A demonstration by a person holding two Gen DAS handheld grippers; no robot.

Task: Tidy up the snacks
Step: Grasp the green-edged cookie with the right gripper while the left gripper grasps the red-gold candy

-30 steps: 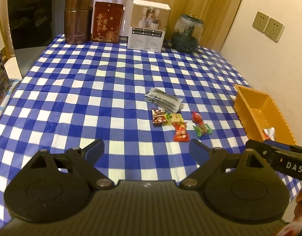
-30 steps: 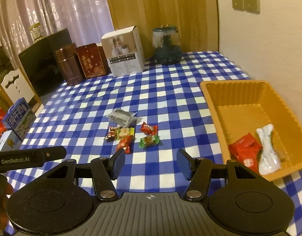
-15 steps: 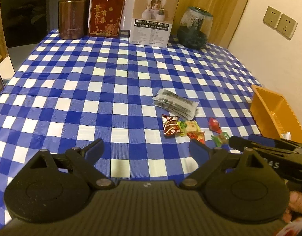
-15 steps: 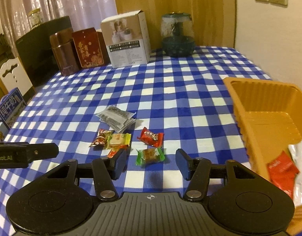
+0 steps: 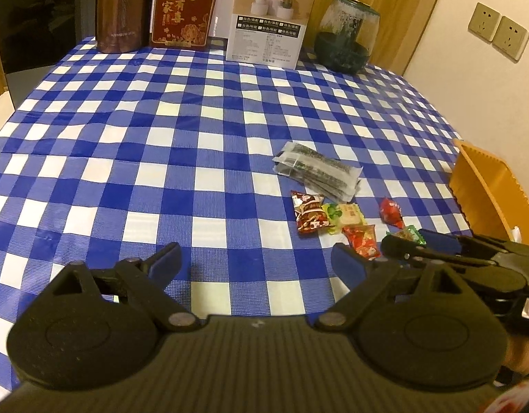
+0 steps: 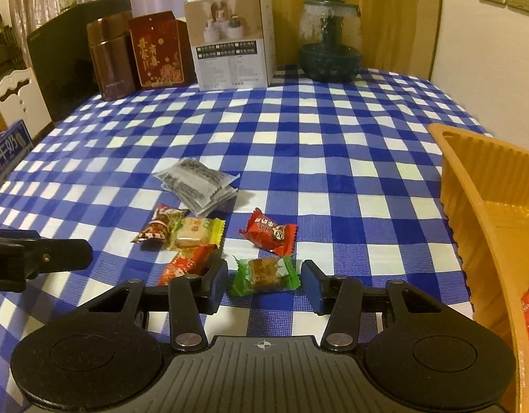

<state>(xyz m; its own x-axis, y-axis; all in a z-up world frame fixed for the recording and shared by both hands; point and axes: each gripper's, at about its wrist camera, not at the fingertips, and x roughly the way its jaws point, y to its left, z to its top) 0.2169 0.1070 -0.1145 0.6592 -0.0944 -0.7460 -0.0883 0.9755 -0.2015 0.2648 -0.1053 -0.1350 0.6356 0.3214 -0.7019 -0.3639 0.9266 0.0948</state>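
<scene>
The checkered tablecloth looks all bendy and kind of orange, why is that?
In the left wrist view, the fisheye lens bows the tablecloth squares near the edges and darkens the corners. In the right wrist view, the same bending curves the orange tray; warm indoor light tints the white squares yellowish, and the green-wrapped candy up close stays fairly sharp.
</scene>
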